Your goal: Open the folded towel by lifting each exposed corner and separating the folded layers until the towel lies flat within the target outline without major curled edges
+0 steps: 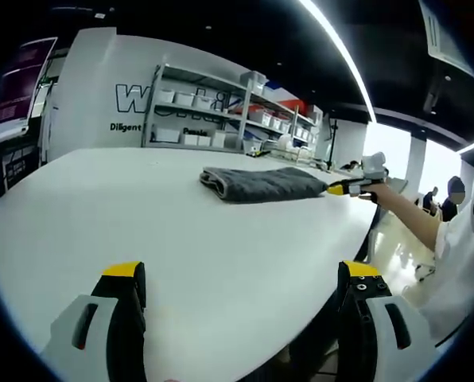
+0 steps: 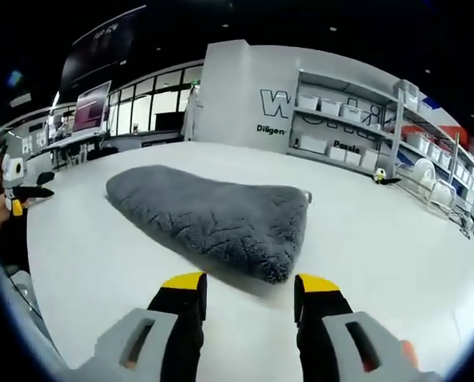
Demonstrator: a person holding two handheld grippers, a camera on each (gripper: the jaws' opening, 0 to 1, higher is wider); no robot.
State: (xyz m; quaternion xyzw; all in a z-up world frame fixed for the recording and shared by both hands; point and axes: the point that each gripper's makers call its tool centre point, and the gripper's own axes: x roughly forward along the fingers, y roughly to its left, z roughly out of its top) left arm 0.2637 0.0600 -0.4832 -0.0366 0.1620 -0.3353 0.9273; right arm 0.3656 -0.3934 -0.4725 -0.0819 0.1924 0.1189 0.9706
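Folded grey towel (image 2: 213,216) lying on the white bench (image 2: 364,239), far side from the left tool (image 1: 241,286), released. Right tool (image 2: 245,293) just short of the towel's edge, jaws parted, gripping nothing.

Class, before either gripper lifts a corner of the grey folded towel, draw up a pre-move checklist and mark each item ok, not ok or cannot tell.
1. Towel folded and lying on the white table: ok.
2. Right gripper open, its jaws spread just short of the towel's near edge: ok.
3. Left gripper open and holding nothing, well back from the towel: ok.
4. Both grippers placed at a corner: not ok; the left is far off.
5. Target outline marked on the table: cannot tell.
6. Which corner is the exposed top layer: cannot tell.
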